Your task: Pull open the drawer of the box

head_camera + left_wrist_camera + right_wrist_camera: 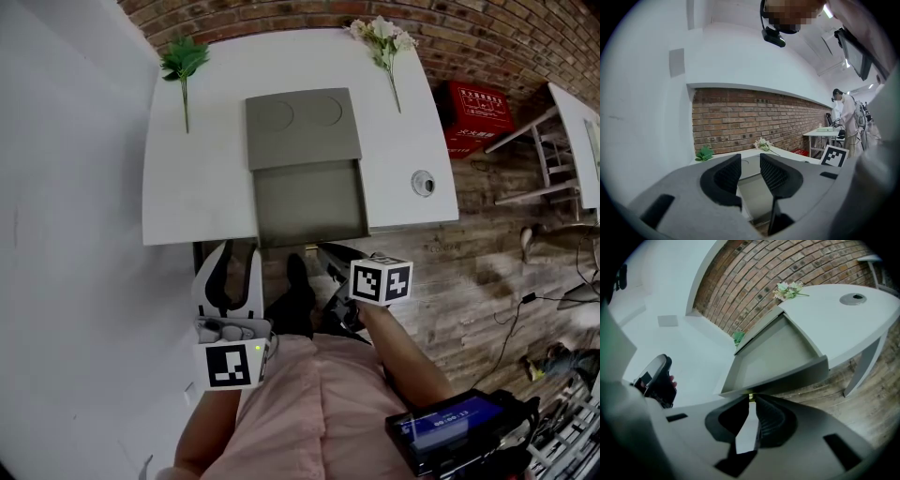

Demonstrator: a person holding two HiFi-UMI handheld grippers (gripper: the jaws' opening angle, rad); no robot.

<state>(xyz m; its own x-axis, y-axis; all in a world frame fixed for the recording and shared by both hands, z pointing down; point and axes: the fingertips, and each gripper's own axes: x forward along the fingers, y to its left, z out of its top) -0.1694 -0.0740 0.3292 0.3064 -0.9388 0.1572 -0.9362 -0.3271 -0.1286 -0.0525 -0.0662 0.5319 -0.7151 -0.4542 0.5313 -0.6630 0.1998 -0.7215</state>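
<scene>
The person keeps both arms bent and tucked in close to the body. The left forearm comes up along the left side. Its left claw points almost level toward the far side, jaws apart with nothing between them. The right forearm reaches forward from the right and slopes downward. The right claw has its jaws drawn nearly together, their tips pinched on the small yellowish drawer pull.
</scene>
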